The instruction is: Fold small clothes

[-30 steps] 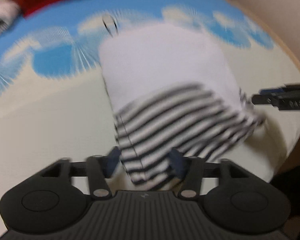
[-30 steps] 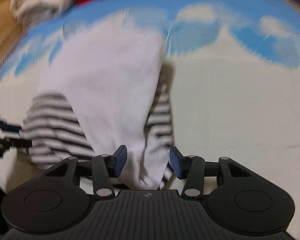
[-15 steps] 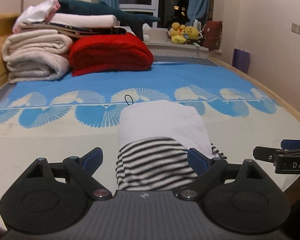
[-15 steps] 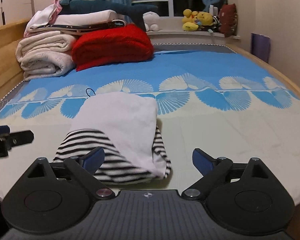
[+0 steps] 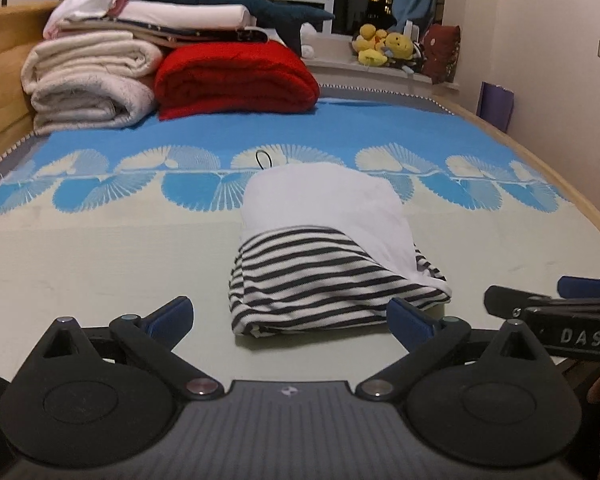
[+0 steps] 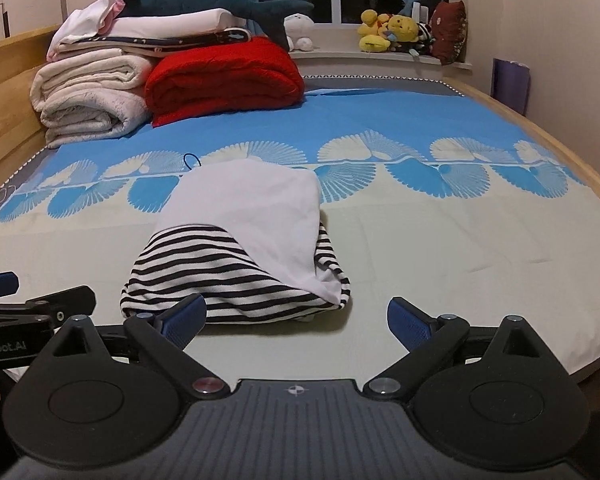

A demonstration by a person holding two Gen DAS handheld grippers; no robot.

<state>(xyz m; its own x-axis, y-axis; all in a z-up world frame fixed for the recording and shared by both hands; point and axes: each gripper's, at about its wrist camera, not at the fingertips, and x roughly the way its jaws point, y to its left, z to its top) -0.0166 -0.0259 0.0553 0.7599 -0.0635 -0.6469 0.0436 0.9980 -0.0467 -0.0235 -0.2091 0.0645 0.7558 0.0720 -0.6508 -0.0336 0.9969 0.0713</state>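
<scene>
Both tongs, left opening and right spread, hold nothing; the folded striped garment should be squared gently.

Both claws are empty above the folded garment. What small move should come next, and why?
Probably bring the right claw down to the white flap's drooping corner and tuck it square: the folded white and black-striped cloth garment lies released, the left claw is opening with nothing between.

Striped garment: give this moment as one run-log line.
striped garment: folded, lying on bed | left gripper: opening, empty | right gripper: open, empty
</scene>
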